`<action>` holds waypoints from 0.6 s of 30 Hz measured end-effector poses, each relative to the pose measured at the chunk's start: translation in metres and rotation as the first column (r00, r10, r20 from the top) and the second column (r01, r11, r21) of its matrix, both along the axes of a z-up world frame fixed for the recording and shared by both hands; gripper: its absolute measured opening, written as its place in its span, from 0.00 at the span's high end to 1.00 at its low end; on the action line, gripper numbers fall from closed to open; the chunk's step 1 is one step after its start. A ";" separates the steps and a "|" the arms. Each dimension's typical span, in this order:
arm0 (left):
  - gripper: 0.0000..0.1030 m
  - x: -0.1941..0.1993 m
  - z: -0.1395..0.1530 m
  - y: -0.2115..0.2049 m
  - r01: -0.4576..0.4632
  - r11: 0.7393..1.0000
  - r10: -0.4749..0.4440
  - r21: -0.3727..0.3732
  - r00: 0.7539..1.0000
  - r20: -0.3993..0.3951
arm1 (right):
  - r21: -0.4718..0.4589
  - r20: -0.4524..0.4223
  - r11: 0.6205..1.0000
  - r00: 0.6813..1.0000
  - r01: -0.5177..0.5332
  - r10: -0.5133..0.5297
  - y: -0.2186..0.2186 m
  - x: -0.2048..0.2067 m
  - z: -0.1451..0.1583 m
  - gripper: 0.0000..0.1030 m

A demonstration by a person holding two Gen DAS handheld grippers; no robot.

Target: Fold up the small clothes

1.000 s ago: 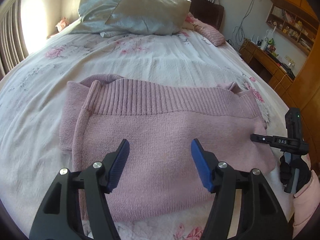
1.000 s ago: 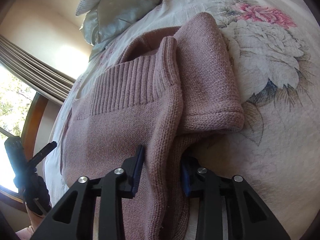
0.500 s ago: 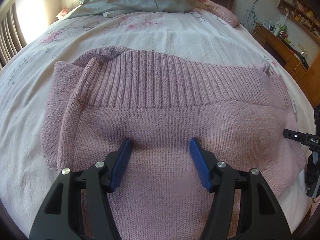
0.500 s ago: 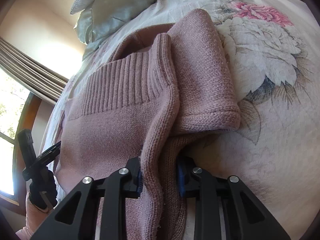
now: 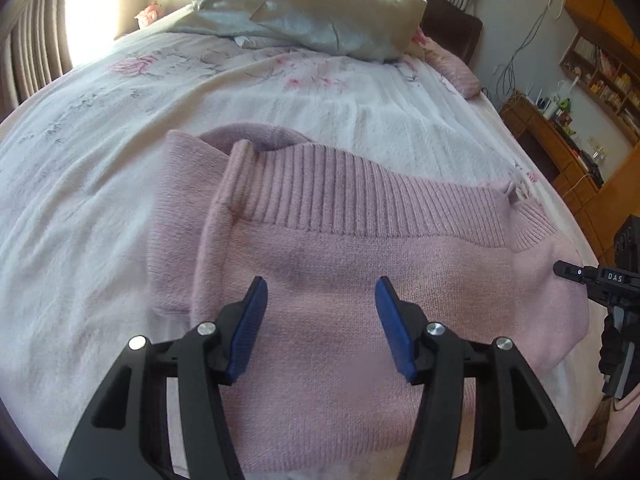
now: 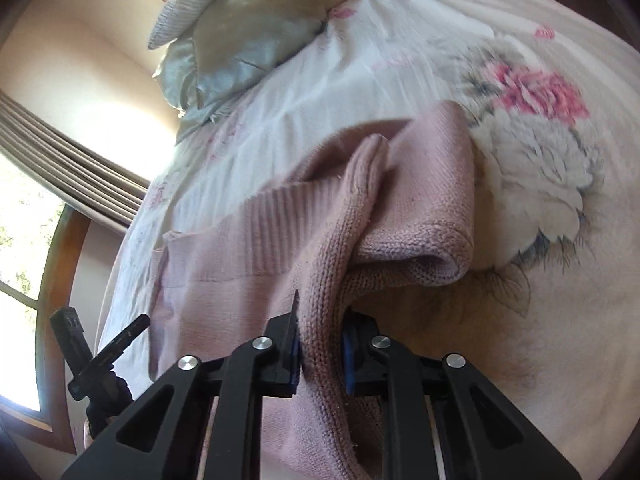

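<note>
Trouble is most likely at your right tool, which you are clamping on a thick rolled ridge of the pink sweater along its side edge. That ridge is looking like several knit layers bunched together, so if you are lifting from here you may be carrying only the outer layer while the inner ones are slipping out, and the fold would be coming out crooked. The sleeve is lying folded just beside the pinch, touching it; I am judging it could be dragging along and flopping open.

The sweater is lying across the floral bedspread, ribbed hem toward the pillows. Your left tool is hovering with its blue pads well apart over the middle of the body, gripping nothing. Whether the pads are touching the knit, I cannot tell. If it is not pressing or pinching while the right side is pulling, the whole garment may be sliding over the smooth bedspread instead of creasing. Loose knit is also stretching easily, so a hard tug on one edge alone may be skewing the shape.
</note>
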State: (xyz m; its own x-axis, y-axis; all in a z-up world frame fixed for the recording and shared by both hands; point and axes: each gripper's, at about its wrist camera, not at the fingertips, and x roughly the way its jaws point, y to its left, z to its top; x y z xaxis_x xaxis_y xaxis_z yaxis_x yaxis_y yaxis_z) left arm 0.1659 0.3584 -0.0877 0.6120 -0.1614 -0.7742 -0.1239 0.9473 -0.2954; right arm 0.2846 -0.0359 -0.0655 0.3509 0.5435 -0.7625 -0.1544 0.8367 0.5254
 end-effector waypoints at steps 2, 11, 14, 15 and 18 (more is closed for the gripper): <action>0.46 -0.009 0.007 0.012 -0.013 1.000 0.013 -0.004 1.000 0.009 | -0.028 0.037 0.999 0.998 -0.042 0.043 0.025 0.000 0.025 0.85; 0.46 -0.030 0.019 0.039 -0.036 0.999 0.036 -0.021 0.999 0.033 | -0.180 0.132 0.947 0.948 -0.265 0.290 0.169 -0.016 0.073 0.85; 0.46 -0.035 0.019 0.048 -0.050 0.998 0.051 -0.031 0.998 0.034 | -0.228 0.121 0.919 0.927 -0.321 0.354 0.211 -0.022 0.068 0.85; 0.46 -0.036 0.019 0.051 -0.054 0.998 0.055 -0.036 0.998 0.033 | -0.239 0.114 0.911 0.922 -0.336 0.370 0.223 -0.024 0.063 0.85; 0.46 -0.040 0.019 0.058 -0.063 0.997 0.064 -0.038 0.997 0.035 | -0.263 0.081 0.892 0.913 -0.368 0.400 0.252 -0.027 0.048 0.85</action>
